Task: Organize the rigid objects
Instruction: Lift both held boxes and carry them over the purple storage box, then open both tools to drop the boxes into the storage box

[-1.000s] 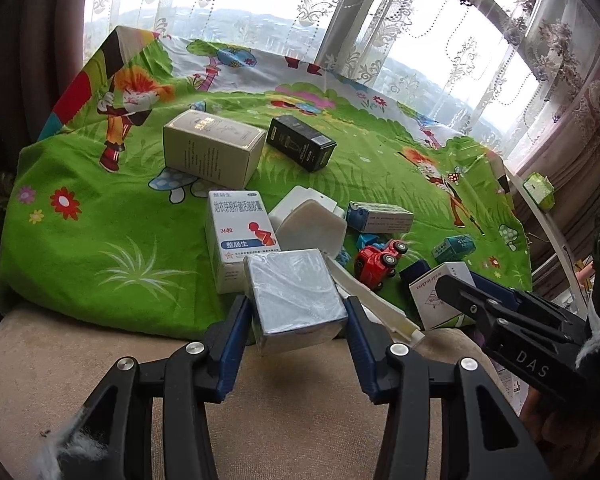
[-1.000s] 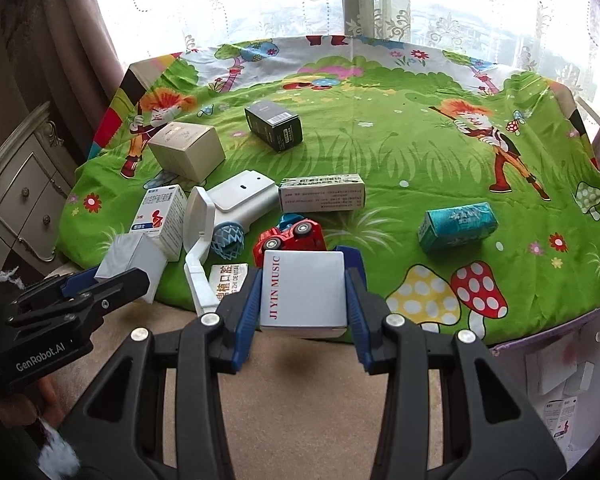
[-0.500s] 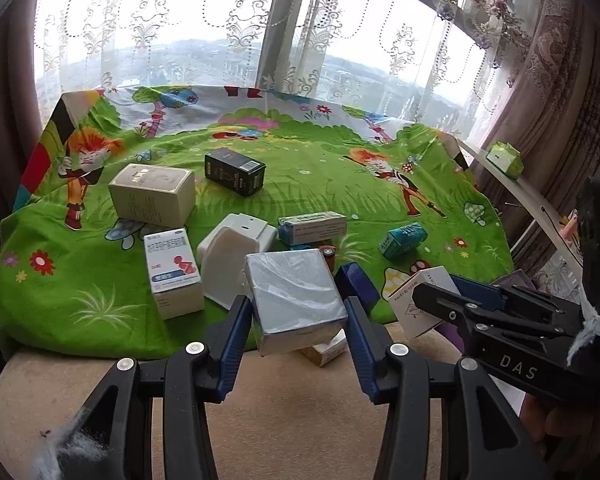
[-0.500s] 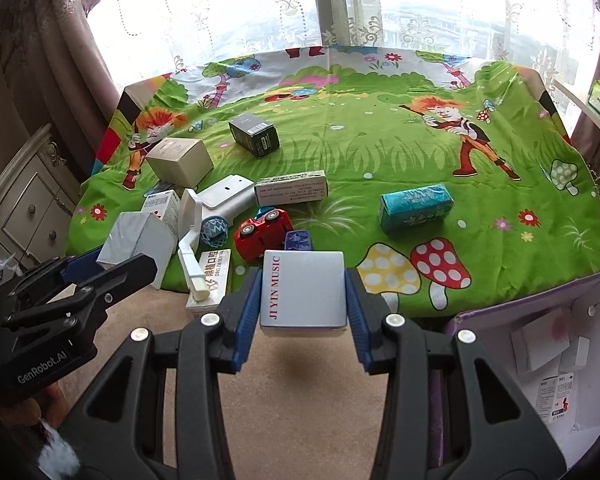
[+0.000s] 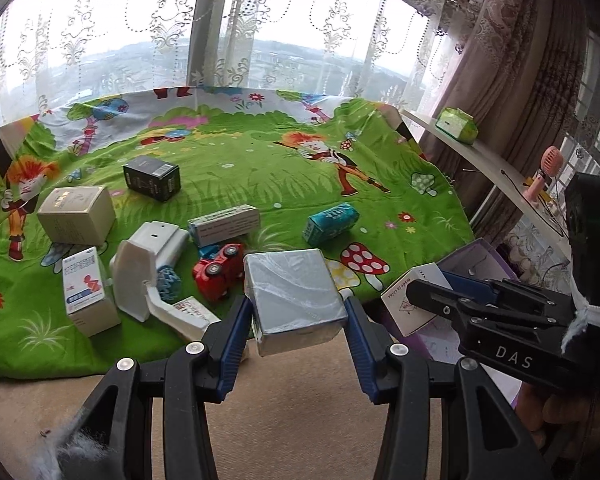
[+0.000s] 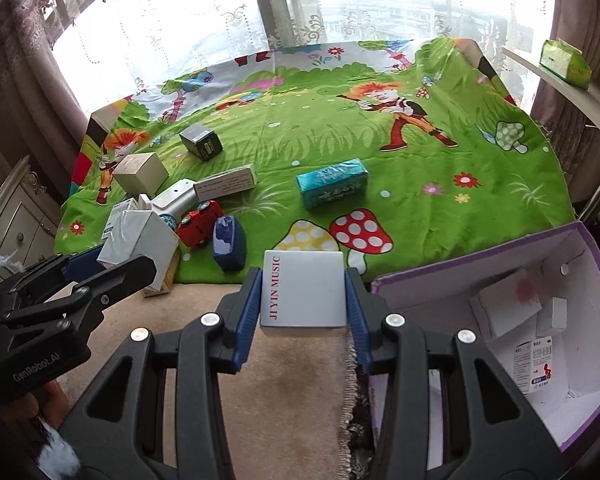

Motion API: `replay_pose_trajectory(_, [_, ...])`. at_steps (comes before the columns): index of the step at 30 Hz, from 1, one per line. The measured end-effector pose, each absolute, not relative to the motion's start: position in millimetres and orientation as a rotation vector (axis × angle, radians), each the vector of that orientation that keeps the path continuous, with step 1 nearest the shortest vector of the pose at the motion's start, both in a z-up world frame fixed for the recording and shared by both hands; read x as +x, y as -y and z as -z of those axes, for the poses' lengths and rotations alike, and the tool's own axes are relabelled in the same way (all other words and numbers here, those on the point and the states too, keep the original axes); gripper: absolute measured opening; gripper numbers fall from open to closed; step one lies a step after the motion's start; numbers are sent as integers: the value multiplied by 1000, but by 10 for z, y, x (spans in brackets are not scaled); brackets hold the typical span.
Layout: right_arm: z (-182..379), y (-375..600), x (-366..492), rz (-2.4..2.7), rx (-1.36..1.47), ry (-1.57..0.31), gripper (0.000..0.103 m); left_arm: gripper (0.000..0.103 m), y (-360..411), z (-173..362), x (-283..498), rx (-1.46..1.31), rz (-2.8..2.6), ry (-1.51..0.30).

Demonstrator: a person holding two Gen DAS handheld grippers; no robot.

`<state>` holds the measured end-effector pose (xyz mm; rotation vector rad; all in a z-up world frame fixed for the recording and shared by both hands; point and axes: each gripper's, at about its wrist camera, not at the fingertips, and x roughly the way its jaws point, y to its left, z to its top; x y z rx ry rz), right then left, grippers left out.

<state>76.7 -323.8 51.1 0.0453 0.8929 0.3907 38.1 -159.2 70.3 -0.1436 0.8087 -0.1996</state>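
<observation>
My right tool (image 6: pixel 303 292) grips a white box (image 6: pixel 302 288) lettered JI YIN MUSIC, both pads pressed on its sides, above beige carpet (image 6: pixel 284 400). At near right I see an open purple bin (image 6: pixel 500 264) with white boxes inside. At left my left tool (image 6: pixel 112 276) clamps a silver box (image 6: pixel 138 240). Beyond, on the green cloth (image 6: pixel 340 120), lie a teal box (image 6: pixel 332 183), a red car (image 6: pixel 198 224) and a blue box (image 6: pixel 229 242).
</observation>
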Motion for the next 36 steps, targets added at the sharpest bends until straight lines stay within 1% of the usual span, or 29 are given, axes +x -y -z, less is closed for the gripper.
replay_pose_trajectory(19, [-480, 4304, 820, -178, 134, -885, 45, 48, 2480, -687, 626, -38, 412, -860])
replay_pose_trajectory(31, [-496, 4759, 823, -79, 173, -869, 45, 48, 2890, -680, 735, -8, 523, -871])
replay_pose_trajectory(36, [-513, 4875, 825, -55, 193, -862, 46, 51, 3017, -675, 765, -10, 575, -871])
